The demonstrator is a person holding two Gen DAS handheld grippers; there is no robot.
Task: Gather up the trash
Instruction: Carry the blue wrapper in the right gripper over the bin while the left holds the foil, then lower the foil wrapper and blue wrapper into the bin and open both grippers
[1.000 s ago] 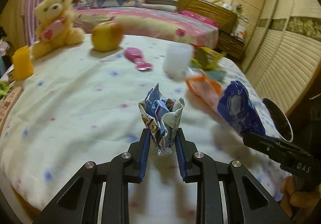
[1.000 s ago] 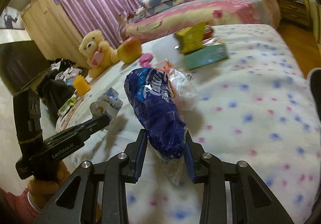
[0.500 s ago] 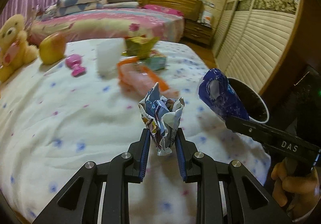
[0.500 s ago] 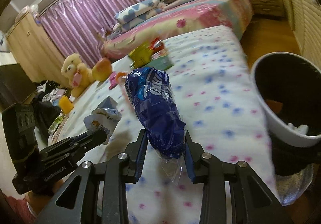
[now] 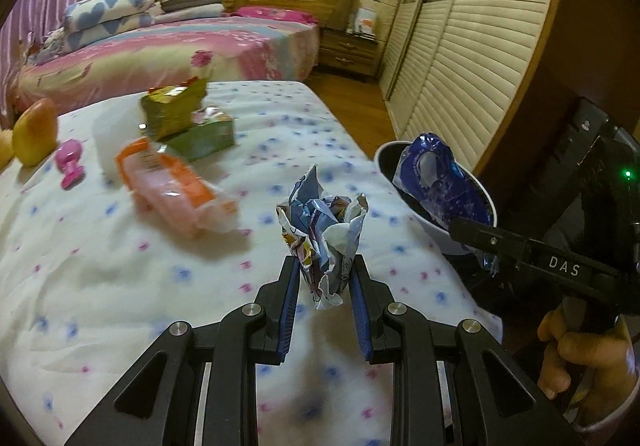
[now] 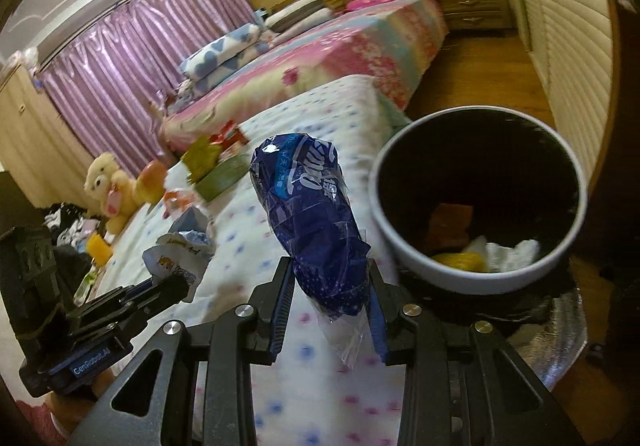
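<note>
Left gripper (image 5: 324,278): clamped on crumpled wrapper (image 5: 322,230), light, springy.
Right gripper (image 6: 330,286): pinching blue plastic pack (image 6: 316,214), soft, slippery.
Bin (image 6: 400,242): just right of it.

Crumpled printed wrapper (image 5: 324,242) pinched upright between left gripper (image 5: 325,278) pads; blue plastic pack (image 6: 316,222) clamped upright in right gripper (image 6: 330,294), beside white bin (image 6: 480,198).

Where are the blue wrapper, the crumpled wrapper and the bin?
blue wrapper (image 6: 316,222), right wrist view, middle of its body.
crumpled wrapper (image 5: 324,242), left wrist view, its crumpled centre above the fingers.
bin (image 6: 472,278), right wrist view, near outer wall below the rim.
</note>
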